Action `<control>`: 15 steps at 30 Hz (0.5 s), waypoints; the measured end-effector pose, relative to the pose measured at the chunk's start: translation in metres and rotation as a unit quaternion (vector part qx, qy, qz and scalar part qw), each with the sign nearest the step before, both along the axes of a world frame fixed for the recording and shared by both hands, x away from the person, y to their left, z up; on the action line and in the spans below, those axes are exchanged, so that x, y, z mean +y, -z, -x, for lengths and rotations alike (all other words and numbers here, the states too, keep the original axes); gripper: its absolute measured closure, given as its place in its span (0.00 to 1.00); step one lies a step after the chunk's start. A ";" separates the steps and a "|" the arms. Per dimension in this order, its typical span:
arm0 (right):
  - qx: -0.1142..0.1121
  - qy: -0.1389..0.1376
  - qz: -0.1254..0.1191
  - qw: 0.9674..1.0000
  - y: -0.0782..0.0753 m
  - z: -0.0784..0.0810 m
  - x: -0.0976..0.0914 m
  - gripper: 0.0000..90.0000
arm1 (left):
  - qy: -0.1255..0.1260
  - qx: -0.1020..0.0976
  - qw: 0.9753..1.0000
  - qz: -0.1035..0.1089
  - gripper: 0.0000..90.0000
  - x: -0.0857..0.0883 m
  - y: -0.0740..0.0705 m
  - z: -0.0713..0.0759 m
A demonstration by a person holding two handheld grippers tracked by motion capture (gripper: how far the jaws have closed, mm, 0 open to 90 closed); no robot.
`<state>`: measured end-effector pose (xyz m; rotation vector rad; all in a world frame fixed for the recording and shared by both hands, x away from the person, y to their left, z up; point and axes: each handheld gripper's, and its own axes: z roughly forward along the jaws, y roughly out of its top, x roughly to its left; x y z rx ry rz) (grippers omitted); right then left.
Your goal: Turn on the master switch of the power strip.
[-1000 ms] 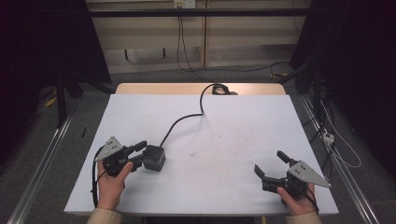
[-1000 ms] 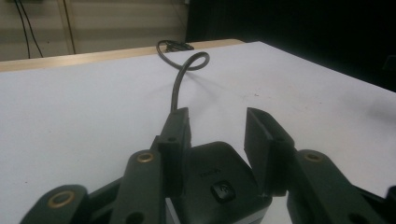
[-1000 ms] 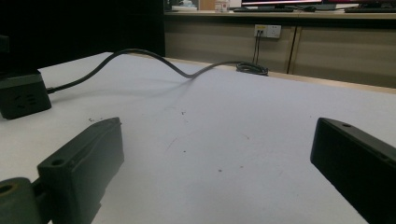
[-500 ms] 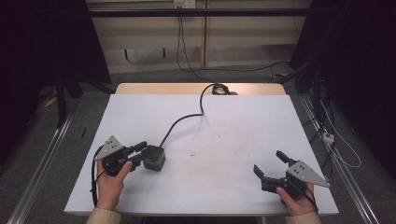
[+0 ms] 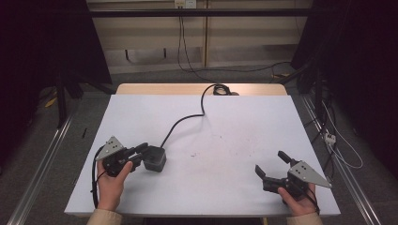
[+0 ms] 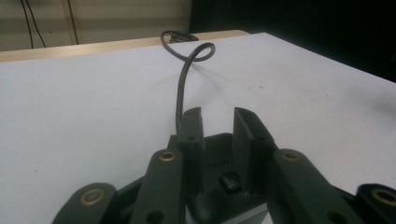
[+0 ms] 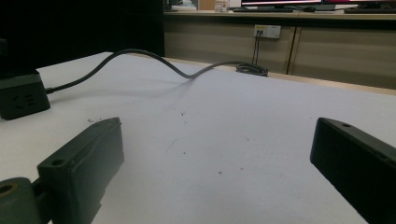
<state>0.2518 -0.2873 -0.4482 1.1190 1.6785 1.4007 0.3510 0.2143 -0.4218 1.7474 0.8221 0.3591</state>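
Almost nothing has moved since the earlier frames: both hands sit where they were, and at most the left gripper (image 5: pixel 141 153) has crept slightly toward the black power cube (image 5: pixel 155 158). High view: the cube sits right at the left gripper's fingertips, touching or nearly so, on the white table (image 5: pixel 234 122). Left gripper view: the jaws stand partly apart with a narrow gap, and the power cube (image 6: pixel 224 172) lies just beyond and under the fingertips (image 6: pixel 192 126), its top face showing through the gap. Jaws aren't clamped on its sides from what I can see, so not gripping; whether the tips rest on the cube top I can't tell. The cube's lower body is cut off by the frame bottom and hidden behind the jaw links. Its black cord (image 5: pixel 185 119) leaves the cube's far side, runs away from the fingers in an S-curve and ends in a coil at the far table edge, where it goes I can't make out. Right gripper (image 5: pixel 271 168) is well apart from the cube, jaws spread wide, nothing between them. Right gripper view: the power cube (image 7: pixel 21 100) is far off to the left of its fingers (image 7: pixel 88 154), partly cropped by the frame edge; marking on its face is too blurred to read.
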 end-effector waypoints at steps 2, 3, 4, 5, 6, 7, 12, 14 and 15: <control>-0.001 0.000 0.000 1.000 0.000 0.000 0.000 0.02 | 0.001 0.000 1.000 -0.001 0.84 0.000 0.000 0.001; -0.001 0.001 -0.001 1.000 0.000 0.000 0.000 0.02 | 0.005 0.000 1.000 -0.003 0.85 -0.001 0.000 0.001; -0.001 0.001 -0.001 1.000 0.000 0.000 0.000 0.02 | 0.007 0.000 1.000 -0.005 0.85 -0.001 0.000 0.001; 0.000 0.001 0.000 1.000 0.000 0.000 0.000 0.02 | 0.007 0.002 1.000 -0.006 0.87 -0.001 0.000 0.001; 0.000 0.001 0.000 1.000 0.000 0.000 0.000 0.02 | 0.008 0.003 1.000 -0.007 0.87 -0.002 0.000 0.001; -0.001 0.002 -0.002 1.000 0.000 -0.001 0.000 0.02 | 0.009 0.004 1.000 -0.007 0.87 -0.001 0.000 0.001; -0.001 0.000 0.001 1.000 0.000 -0.001 0.001 0.02 | 0.013 0.005 1.000 -0.009 0.90 -0.001 0.000 0.002; -0.001 0.000 0.000 1.000 0.000 -0.001 0.001 0.02 | 0.015 0.006 1.000 -0.013 0.90 -0.002 0.000 0.002; -0.002 0.000 0.001 1.000 0.000 -0.001 0.001 0.02 | 0.016 0.007 1.000 -0.013 0.91 -0.002 0.000 0.002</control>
